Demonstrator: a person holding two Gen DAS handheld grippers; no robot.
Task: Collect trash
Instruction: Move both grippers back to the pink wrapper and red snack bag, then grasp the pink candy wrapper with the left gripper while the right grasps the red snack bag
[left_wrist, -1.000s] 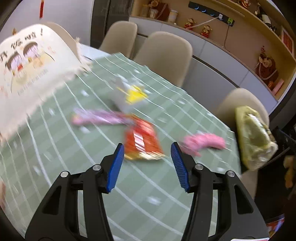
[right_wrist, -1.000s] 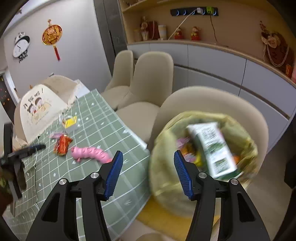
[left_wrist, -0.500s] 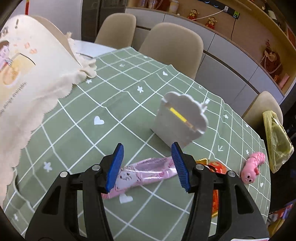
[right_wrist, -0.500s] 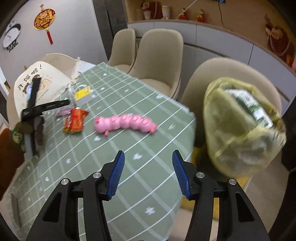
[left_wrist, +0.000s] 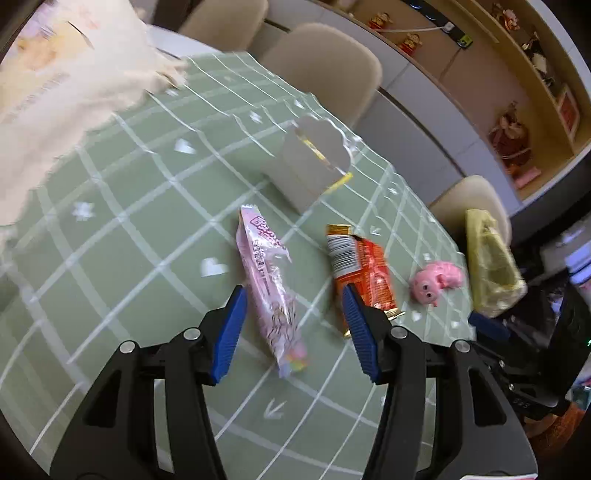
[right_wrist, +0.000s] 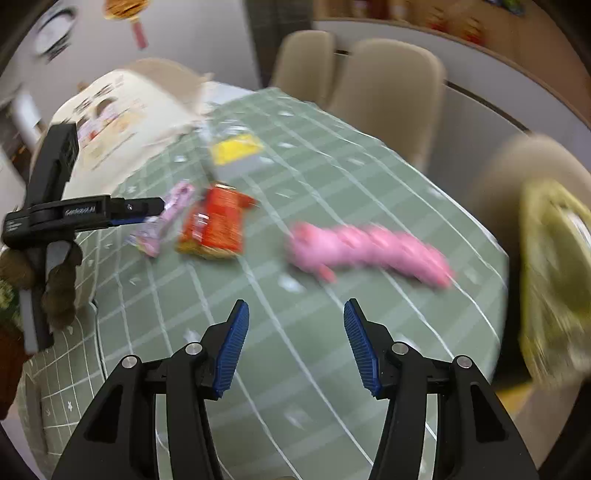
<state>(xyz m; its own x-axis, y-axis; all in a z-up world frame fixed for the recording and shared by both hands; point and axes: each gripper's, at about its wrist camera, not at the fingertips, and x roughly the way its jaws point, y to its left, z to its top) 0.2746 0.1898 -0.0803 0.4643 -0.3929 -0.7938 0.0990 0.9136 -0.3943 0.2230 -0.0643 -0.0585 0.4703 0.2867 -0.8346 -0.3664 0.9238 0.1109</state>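
Observation:
A pink snack wrapper (left_wrist: 269, 288) lies on the green checked tablecloth (left_wrist: 122, 236), its lower half between the blue pads of my left gripper (left_wrist: 291, 321), which stands open over it without touching. An orange-red wrapper (left_wrist: 364, 273) lies just to its right, partly behind the right pad. My right gripper (right_wrist: 293, 343) hangs open above bare cloth, nearer than a pink caterpillar toy (right_wrist: 369, 253). The right wrist view also shows the pink wrapper (right_wrist: 162, 221), the orange-red wrapper (right_wrist: 216, 223) and the left gripper (right_wrist: 147, 210) at the left. A yellow-green trash bag (right_wrist: 554, 280) sits at the right edge.
A grey cloud-shaped card holder (left_wrist: 314, 162) with a yellow slip stands behind the wrappers. A cream cloth cover (left_wrist: 62, 77) drapes the table's far left. The pink toy (left_wrist: 436, 282) lies near the table edge beside the bag (left_wrist: 491, 266). Beige chairs (left_wrist: 325, 70) ring the table.
My left gripper has come down and forward over the pink wrapper, which now lies lengthwise between its pads. My right gripper has swung left from the trash bag to over the table.

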